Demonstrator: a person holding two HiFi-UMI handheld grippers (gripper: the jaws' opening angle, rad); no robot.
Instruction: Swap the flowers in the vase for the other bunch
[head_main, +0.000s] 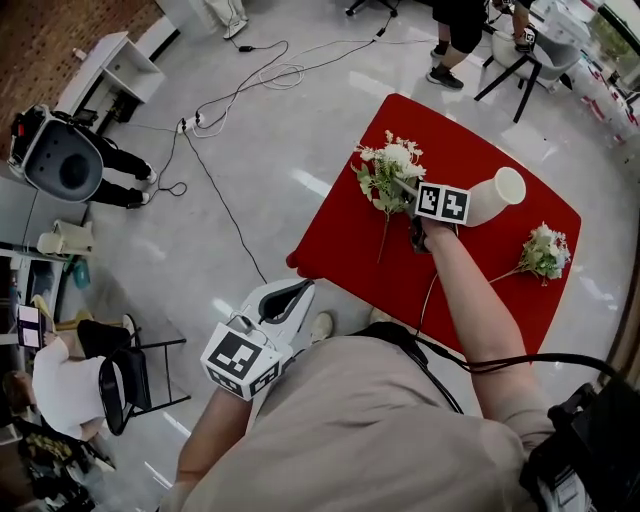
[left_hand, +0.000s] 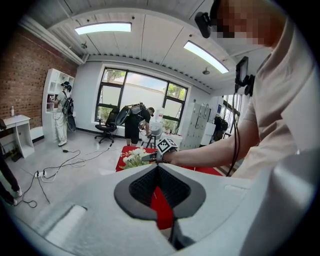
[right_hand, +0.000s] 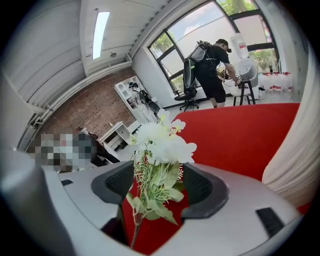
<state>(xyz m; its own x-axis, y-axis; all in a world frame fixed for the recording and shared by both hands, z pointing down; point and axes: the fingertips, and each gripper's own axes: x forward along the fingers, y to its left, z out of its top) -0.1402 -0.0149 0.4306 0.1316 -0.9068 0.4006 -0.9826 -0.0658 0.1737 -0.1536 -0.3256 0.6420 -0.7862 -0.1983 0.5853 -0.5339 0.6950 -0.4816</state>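
A white flower bunch (head_main: 390, 170) lies at the left of the red table (head_main: 470, 290), stem pointing toward me. My right gripper (head_main: 400, 190) sits at it, jaws apart around the bunch (right_hand: 160, 145), with its pads clear of the leaves on both sides (right_hand: 159, 180). Just right of that hand is the white vase (head_main: 495, 195), its mouth showing no flowers; its pale wall (right_hand: 295, 150) fills the right edge of the right gripper view. A second bunch (head_main: 545, 250) lies at the table's right side. My left gripper (head_main: 290, 295) hangs off the table near my body, fingertips together and holding nothing (left_hand: 159, 167).
Cables (head_main: 230, 110) trail over the floor left of the table. A black chair (head_main: 125, 385) and a seated person (head_main: 60, 375) are at the lower left. Another person (head_main: 455, 35) and a stool (head_main: 520, 65) stand beyond the table's far corner.
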